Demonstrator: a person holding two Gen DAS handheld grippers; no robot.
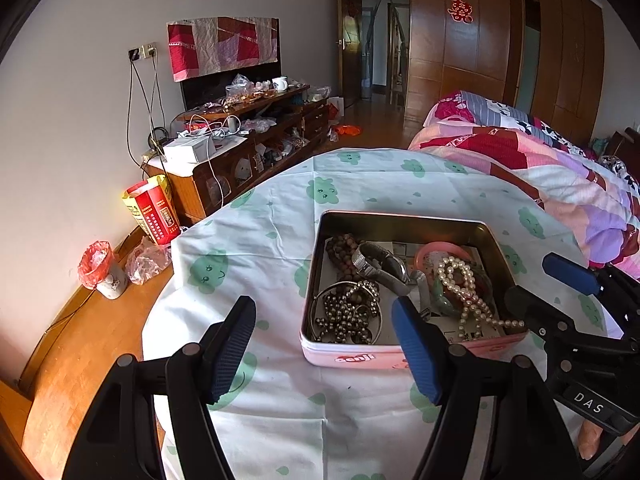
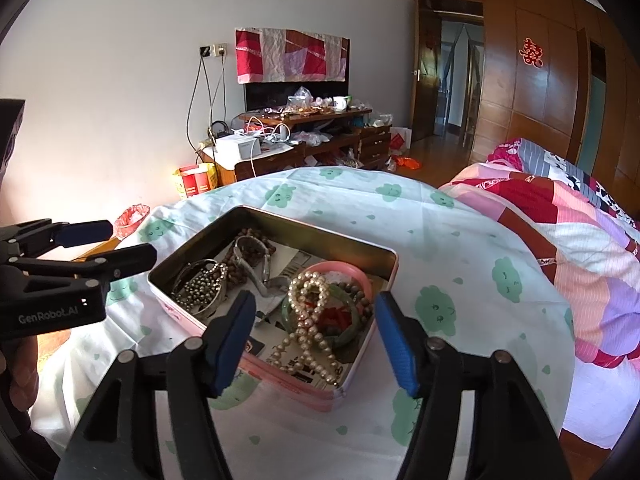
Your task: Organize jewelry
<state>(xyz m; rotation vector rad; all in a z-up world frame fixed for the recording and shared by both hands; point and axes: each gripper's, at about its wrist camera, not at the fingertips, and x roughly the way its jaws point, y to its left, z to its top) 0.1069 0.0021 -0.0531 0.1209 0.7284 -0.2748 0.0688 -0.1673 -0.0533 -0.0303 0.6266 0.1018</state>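
Tin [image 1: 404, 354] on cloth-covered tabletop [image 1: 280, 224]. In tin, from the left wrist view: bead chain with bangle [image 1: 346, 314] at near left; dark bead bracelet [image 1: 340, 252] behind it; watch [image 1: 382, 266] in the middle; pearl necklace [image 1: 466, 288] at right, lying over ring bangles [image 1: 438, 252]. Bed [image 1: 560, 176] right of tabletop; cabinet [image 1: 248, 148] behind at left.

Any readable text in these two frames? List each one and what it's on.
"Senji": pink tin, front wall.
"DAS": right gripper body, left wrist view.
"GenRobot.AI": left gripper body, right wrist view.
Red double-happiness sign: on the wardrobe door.
Red carton by the wall: print too small to read.
Printed paper inside the tin: unreadable.
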